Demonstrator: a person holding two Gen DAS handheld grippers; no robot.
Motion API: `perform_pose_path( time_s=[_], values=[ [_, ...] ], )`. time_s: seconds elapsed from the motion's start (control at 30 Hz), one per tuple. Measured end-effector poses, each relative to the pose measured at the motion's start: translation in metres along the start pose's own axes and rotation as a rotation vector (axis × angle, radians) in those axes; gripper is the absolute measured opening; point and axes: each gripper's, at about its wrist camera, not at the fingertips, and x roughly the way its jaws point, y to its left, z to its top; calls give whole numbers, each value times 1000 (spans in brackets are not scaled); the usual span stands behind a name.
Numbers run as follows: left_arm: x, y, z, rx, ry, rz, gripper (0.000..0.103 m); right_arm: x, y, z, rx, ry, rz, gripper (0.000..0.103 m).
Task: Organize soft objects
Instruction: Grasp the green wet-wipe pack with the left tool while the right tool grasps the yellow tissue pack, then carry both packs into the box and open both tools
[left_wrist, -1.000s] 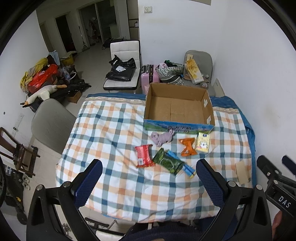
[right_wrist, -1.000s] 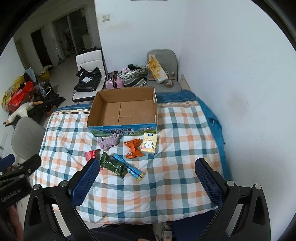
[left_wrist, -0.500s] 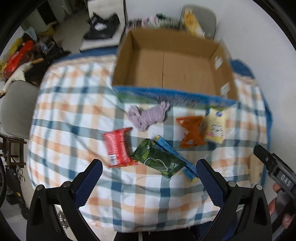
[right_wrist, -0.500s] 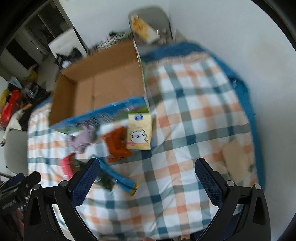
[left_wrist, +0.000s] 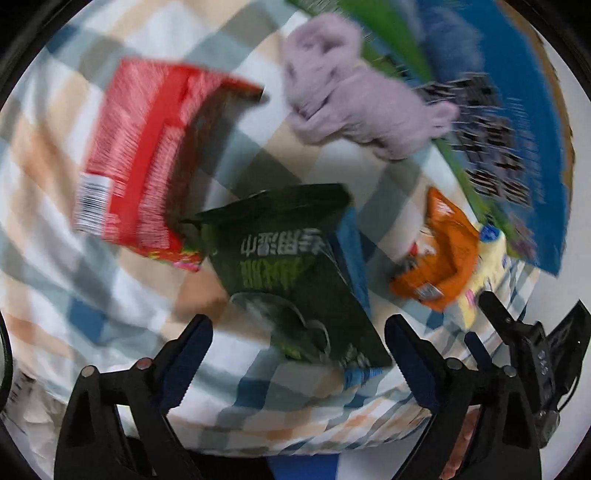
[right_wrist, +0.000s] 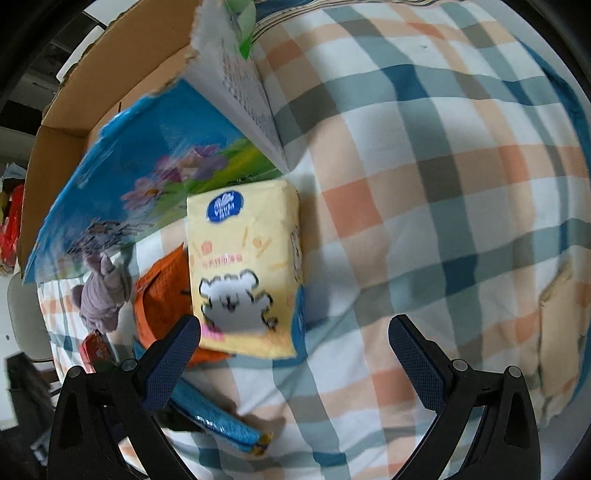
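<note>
I'm at the reach-in step: left gripper (left_wrist: 297, 345), fingers spread and empty, hangs over the green packet (left_wrist: 291, 269); right gripper (right_wrist: 293, 345), likewise released, has the yellow tissue pack (right_wrist: 245, 273) at eleven o'clock. Next I'd straddle, then close.

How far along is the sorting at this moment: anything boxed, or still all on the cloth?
Done: nothing visibly boxed. The red packet, green packet, purple plush, orange packet and yellow tissue pack all lie on the checked cloth beside the cardboard box. In hand: nothing; the left claw is open over the green packet, the right claw open by the tissue pack. Left: everything.
</note>
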Motion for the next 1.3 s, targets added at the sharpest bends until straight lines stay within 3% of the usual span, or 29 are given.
perform_pose_path(
  time_s=[0.1,0.17,0.3,0.47,0.67,0.87,1.07,1.13,1.3],
  values=[
    [20,-1,2,-11,-20,7,81,12,4,11,2,11,16,103],
    [22,-4,0,-10,-57,6,80,19,5,20,15,20,37,103],
    [21,-19,-5,38,-102,19,56,34,12,40,23,43,57,96],
    [6,-34,-9,74,-114,42,41,44,25,46,-35,52,-23,67],
    [-10,-70,-25,216,-192,189,39,39,25,44,-82,59,-52,66],
    [-32,-78,-47,276,-224,238,39,36,20,39,-93,80,-43,66],
    [-76,-126,-75,395,-323,311,39,25,49,51,-128,57,-10,66],
    [-95,-145,-83,436,-363,315,39,8,59,55,-148,33,8,66],
    [-153,-147,-92,524,-440,272,39,-50,87,60,-191,-55,63,66]
  ],
)
